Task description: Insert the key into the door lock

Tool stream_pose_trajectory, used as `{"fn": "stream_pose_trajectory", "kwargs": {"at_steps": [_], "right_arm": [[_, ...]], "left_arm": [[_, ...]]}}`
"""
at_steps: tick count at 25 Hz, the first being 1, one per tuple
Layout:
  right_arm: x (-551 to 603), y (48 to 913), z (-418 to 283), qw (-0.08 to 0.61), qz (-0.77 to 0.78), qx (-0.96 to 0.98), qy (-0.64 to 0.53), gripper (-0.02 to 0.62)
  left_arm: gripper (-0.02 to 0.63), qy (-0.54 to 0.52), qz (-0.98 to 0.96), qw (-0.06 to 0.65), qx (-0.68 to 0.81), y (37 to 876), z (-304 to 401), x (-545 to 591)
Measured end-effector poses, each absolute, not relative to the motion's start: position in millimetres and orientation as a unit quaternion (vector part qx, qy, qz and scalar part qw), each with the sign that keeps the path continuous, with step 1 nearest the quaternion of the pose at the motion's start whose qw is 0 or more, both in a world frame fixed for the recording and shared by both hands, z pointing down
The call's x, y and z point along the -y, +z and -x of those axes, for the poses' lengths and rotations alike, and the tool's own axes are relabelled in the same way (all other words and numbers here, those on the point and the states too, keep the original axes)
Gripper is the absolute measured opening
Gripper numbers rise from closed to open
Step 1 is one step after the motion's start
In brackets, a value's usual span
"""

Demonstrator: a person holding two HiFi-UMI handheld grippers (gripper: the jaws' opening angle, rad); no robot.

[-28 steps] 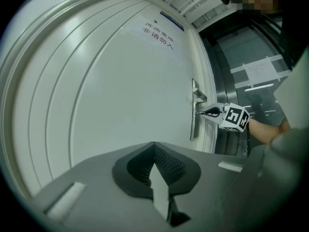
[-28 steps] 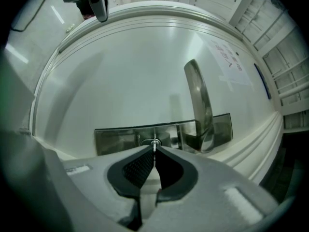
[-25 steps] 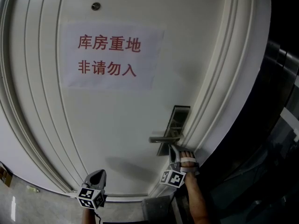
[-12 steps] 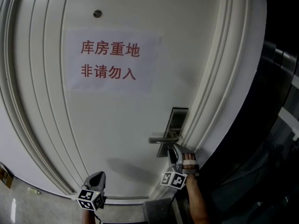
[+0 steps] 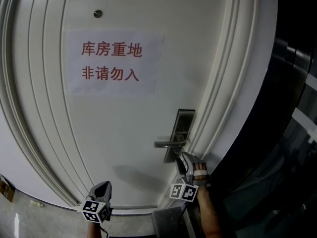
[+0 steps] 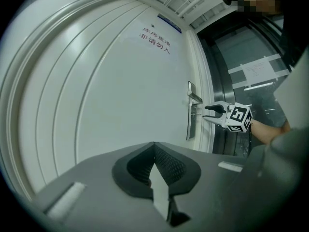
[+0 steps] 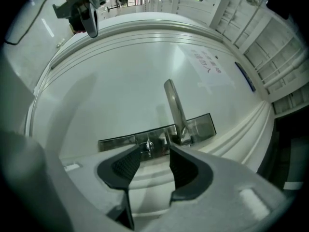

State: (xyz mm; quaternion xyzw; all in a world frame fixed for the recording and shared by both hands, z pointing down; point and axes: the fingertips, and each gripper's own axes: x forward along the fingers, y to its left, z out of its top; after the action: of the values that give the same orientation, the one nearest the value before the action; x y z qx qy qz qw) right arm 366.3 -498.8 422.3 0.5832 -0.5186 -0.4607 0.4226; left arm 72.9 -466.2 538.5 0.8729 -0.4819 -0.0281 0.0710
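**Key seated in the door lock, right gripper letting go**

In the right gripper view, a small metal key (image 7: 148,147) stands out of the keyhole in the steel lock plate (image 7: 120,141). It sits at lower centre of the frame, just left of the foot of the lever handle (image 7: 173,103). The key looks fully seated, so the insertion seems done.

The right gripper (image 7: 153,162) is just in front of it. Its jaws are opening and stand wide apart, and the pads do not touch the key, which shows just beyond the gap.

The step in hand appears to be the release. It is best done by drawing straight back along the key's line. The pads should stay clear of the key head and the handle, so nothing is tugged or twisted.

In the head view, the left gripper (image 5: 100,192) hangs at lower left before the white door (image 5: 124,133), well apart from the lock. Its jaws are together and empty.
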Motion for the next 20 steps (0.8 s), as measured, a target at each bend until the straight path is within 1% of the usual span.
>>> {"fn": "stream_pose_trajectory", "kwargs": {"at_steps": [2, 6, 10, 17, 20], "right_arm": [[490.1, 419.7, -366.6, 0.401, -0.594, 0.53, -0.453, 0.179], [468.7, 414.0, -368.6, 0.345, -0.623, 0.564, -0.418, 0.115], [450.9, 403.1, -375.3, 0.284, -0.659, 0.584, -0.379, 0.069], [424.9, 402.8, -387.2, 0.189, -0.704, 0.616, -0.299, 0.055], [409.2, 403.3, -387.9, 0.137, -0.72, 0.627, -0.264, 0.026]], "left_arm": [[0.002, -0.028, -0.876, 0.069, 0.476, 537.5, -77.1, 465.1], [0.002, -0.024, -0.885, 0.066, 0.461, 535.2, -86.7, 461.6], [0.002, -0.02, -0.893, 0.056, 0.446, 527.8, -94.4, 461.3], [0.002, -0.018, -0.908, 0.044, 0.417, 515.4, -101.1, 457.6], [0.002, -0.013, -0.914, 0.043, 0.403, 515.5, -102.3, 453.7]]}}
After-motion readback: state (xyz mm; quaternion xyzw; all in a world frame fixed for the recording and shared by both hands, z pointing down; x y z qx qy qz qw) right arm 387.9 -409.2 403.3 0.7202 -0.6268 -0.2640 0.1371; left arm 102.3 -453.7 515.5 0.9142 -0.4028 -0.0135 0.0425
